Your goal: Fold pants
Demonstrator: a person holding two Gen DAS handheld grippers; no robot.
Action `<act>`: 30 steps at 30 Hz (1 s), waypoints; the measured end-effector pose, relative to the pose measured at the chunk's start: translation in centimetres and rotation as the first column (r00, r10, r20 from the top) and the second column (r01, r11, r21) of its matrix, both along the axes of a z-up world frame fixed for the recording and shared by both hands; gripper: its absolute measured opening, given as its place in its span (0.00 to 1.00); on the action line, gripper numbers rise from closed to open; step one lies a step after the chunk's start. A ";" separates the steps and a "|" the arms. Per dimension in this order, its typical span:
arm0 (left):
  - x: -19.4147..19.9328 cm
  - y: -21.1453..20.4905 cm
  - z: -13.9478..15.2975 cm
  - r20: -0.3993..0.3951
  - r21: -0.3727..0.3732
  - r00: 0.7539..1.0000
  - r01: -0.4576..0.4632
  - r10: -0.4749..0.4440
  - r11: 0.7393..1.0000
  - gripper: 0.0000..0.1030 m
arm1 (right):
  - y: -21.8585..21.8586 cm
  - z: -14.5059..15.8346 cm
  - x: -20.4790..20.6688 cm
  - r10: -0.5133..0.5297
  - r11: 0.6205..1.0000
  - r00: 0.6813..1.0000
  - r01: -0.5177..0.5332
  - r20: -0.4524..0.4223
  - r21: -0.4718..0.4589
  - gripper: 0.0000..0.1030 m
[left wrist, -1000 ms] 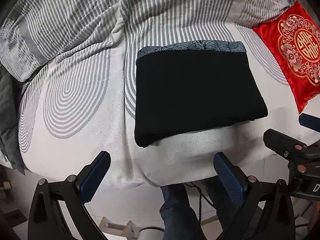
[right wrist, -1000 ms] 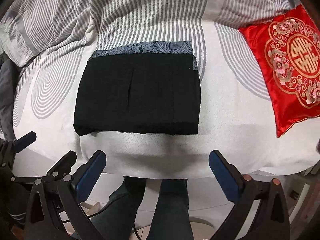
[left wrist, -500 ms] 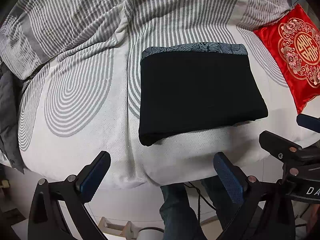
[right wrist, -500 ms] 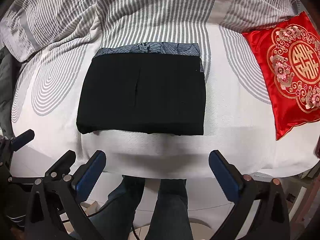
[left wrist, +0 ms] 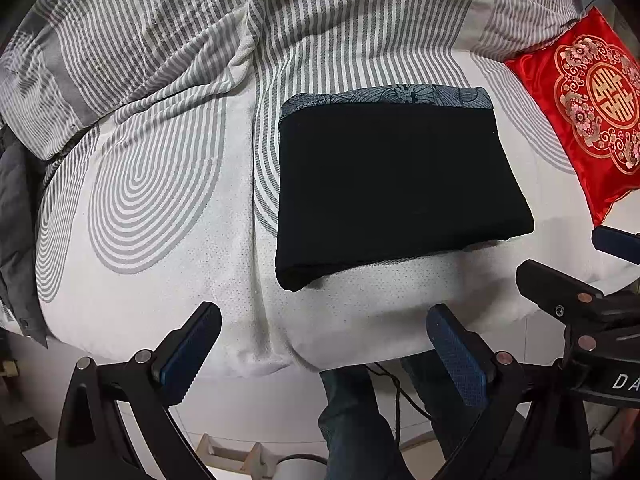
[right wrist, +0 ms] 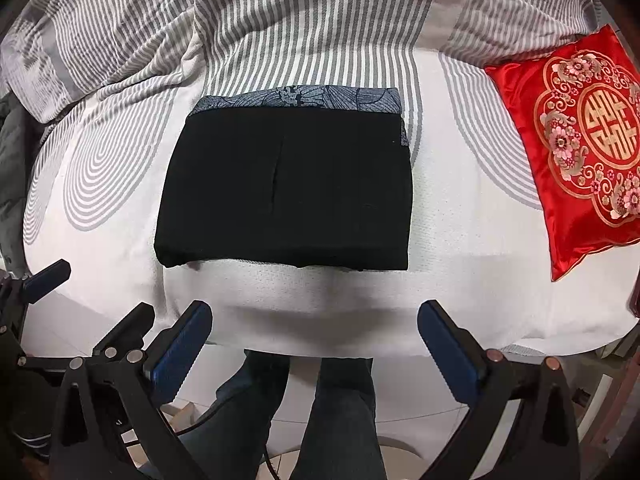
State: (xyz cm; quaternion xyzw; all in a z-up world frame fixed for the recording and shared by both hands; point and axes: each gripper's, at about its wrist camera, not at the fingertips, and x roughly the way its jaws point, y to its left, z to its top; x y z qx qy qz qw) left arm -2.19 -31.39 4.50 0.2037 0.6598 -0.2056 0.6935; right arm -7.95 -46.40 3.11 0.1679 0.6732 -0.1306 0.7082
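Right wrist: folded pants (right wrist: 284,188) unmoved; both hand-held grippers (right wrist: 314,344) apart, slightly retreated.

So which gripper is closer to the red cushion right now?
Right. The right gripper hovers off the bed edge with the red cushion up to its right; the left gripper sits farther left, beyond the right one.

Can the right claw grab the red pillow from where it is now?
Probably yes. The right claw is open and holds nothing, and the red pillow lies uncovered on the bed, off to its right. Only bare sheet lies between them; the folded black pants sit to the other side.
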 end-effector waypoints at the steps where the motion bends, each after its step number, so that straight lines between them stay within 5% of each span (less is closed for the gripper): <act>1: 0.0 0.0 0.0 0.000 -0.001 1.000 0.000 0.000 1.000 1.00 | 0.0 0.0 0.0 0.000 1.000 1.000 0.000 0.000 0.000 1.00; 30: -0.2 0.0 0.0 0.002 -0.001 1.000 0.007 -0.007 1.000 1.00 | 0.0 0.1 -0.1 -0.002 1.000 1.000 0.002 0.003 0.002 1.00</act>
